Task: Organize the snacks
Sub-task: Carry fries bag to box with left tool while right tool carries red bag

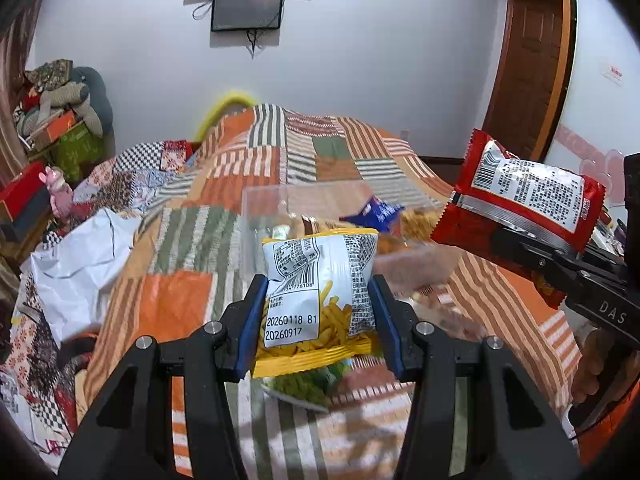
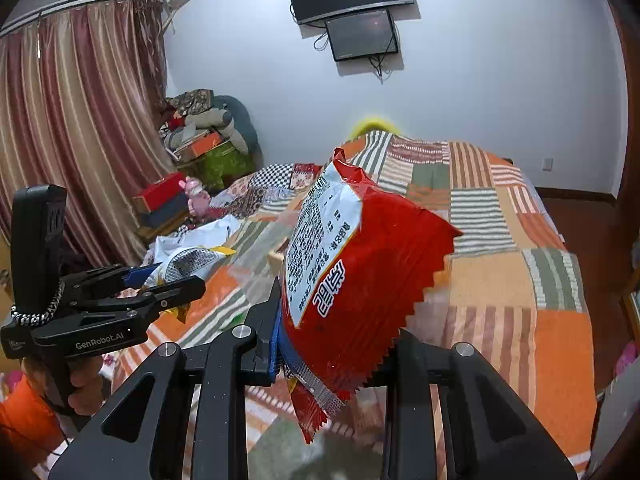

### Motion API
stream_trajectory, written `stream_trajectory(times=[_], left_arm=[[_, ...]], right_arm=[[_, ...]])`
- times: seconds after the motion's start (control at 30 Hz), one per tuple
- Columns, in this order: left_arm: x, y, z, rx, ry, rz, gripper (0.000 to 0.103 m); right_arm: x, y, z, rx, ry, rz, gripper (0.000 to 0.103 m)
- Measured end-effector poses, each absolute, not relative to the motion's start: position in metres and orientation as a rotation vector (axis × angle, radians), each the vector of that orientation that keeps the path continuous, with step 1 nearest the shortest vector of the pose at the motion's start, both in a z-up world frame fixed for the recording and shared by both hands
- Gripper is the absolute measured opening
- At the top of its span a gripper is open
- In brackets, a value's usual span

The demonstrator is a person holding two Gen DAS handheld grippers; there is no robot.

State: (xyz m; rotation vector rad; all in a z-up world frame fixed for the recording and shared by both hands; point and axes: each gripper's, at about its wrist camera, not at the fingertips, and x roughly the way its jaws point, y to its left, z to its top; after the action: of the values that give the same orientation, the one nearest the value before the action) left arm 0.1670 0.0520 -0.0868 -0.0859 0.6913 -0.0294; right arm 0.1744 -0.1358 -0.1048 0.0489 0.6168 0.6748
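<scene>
Presently, a yellow snack packet (image 1: 320, 292) is clamped between the blue pads (image 1: 251, 322) of the left gripper (image 1: 318, 320) and held upright above the near edge of the patchwork bedspread (image 1: 180, 304). A red snack packet (image 2: 360, 280) is pinched by its sealed end in the closed jaws of the right gripper (image 2: 332, 344), tilted, over the same edge. Just beyond the yellow packet, a clear plastic box (image 1: 256, 216) containing other snacks is seen on the bedspread. A white bag (image 1: 80, 268) is seen toward the bed's left edge.
</scene>
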Motion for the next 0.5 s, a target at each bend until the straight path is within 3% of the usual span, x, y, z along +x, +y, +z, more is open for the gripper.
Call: stream_trajectory(times=[0.5], left_arm=[[0.218,0.068,-0.084,-0.086,0.689,0.001,0.05]], right_arm=[[0.211,-0.118,-0.105,0.047,0.624,0.651,0.024]])
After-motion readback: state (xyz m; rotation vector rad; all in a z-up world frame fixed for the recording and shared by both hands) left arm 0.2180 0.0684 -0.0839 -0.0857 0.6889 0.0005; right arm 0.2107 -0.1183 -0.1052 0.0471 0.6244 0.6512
